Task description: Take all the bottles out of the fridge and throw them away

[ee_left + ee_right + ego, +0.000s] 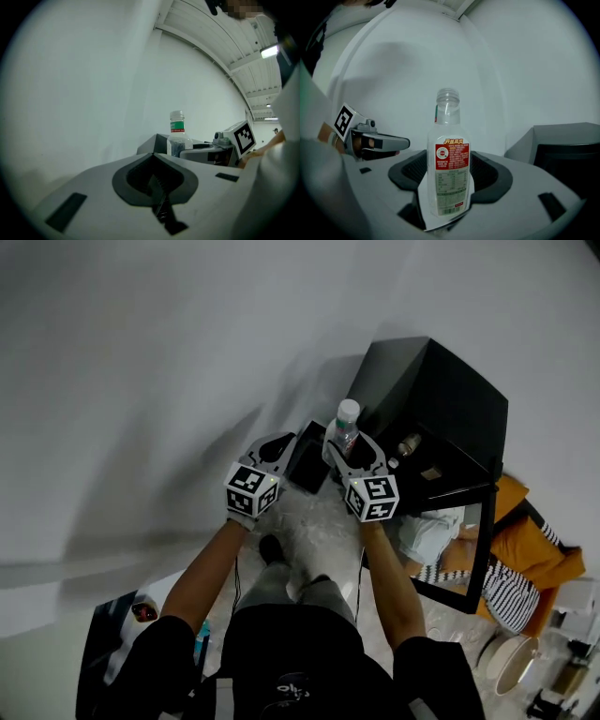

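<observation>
Holding a clear plastic bottle with a red label (449, 159) upright between the jaws of my right gripper (449, 180), near the black fridge (441, 395), my left gripper (153, 161) just beside, pinched together, empty

Dim, grey light — soft broad shadows, strong fisheye bending, black vignetted corners, mild blur

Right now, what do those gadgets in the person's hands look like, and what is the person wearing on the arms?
The left gripper and right gripper are alike: pale grey plastic bodies with two broad jaws lined with dark grey ridged pads. Each carries a cube with black-and-white square markers at its back. The person wears short black sleeves.
</observation>
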Demonstrator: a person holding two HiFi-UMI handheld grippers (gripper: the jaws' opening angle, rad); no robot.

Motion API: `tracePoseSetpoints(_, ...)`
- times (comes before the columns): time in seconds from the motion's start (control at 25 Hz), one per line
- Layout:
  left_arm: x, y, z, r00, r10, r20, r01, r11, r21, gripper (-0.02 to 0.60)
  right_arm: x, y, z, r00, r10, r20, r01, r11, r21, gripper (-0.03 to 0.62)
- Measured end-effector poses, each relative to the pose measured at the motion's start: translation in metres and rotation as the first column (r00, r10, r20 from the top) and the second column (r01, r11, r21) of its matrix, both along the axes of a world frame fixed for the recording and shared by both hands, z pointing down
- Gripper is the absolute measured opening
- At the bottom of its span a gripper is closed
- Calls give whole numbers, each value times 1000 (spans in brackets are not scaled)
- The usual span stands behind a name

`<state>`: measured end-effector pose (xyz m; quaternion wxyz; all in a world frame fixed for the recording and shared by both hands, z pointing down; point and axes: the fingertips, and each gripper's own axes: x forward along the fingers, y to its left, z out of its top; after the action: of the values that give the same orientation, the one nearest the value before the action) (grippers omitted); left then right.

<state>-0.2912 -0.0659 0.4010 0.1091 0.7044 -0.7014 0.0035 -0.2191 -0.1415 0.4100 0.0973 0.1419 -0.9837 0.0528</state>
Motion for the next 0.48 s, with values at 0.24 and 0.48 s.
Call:
tracePoseSetpoints(0.24,-8,-27,37,999,26,-22,-27,999,-48,2,-8,-27,32,1000,20,-15,-21,999,-37,290)
tracePoseSetpoints(0.48,-7,-50,68,1000,-12,-22,10,996,-86,2,-9,-52,66,999,-29,-34,26,998,-64,290)
